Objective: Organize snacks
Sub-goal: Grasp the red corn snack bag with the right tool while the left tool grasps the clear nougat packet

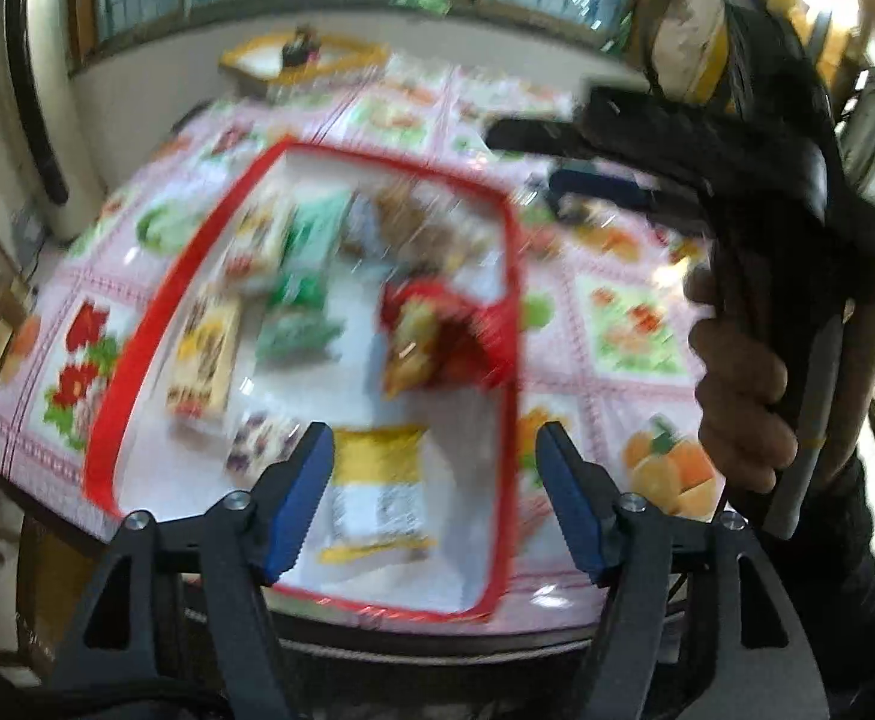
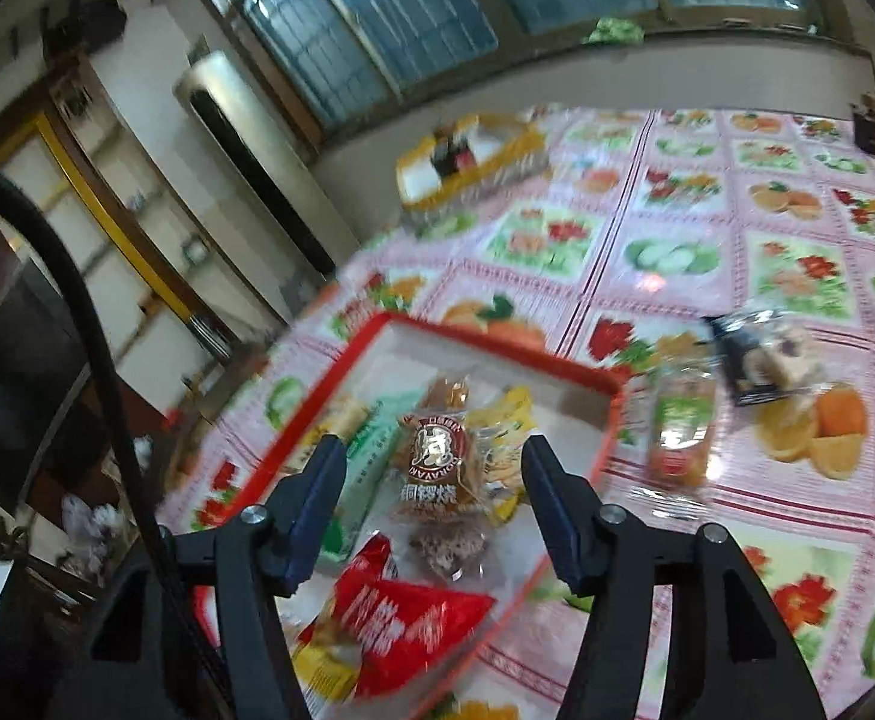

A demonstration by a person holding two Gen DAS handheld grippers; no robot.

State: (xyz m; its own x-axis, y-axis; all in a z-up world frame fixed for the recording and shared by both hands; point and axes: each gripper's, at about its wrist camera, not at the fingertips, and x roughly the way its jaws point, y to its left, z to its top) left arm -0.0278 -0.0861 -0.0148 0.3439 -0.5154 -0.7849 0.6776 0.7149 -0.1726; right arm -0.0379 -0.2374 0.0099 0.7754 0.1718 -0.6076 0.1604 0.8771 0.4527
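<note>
Both tongs stand open and empty over the red-rimmed tray: left tongs frame a yellow-and-white packet lying flat below them, right tongs frame a brown cake packet. Neither pair of pads touches anything as far as the blur lets me tell.

Key relation for the next move: two snacks lie outside the tray on the flowered surface, to the right of the right tongs in the right wrist view. An orange-and-green packet sits just beside the tray's right rim, long axis running roughly away from the camera. A dark packet lies a bit further out, tilted. The right hand looks the nearer one to both; probably it goes for the orange-and-green packet first, swinging right.

Tray contents: red chip bag leaning on the right rim, green packets, a yellow-brown bar packet, a purple-printed one, plus the brown cakes. A second, yellow-rimmed tray sits far back by the wall with something dark in it, too blurred to name.
</note>
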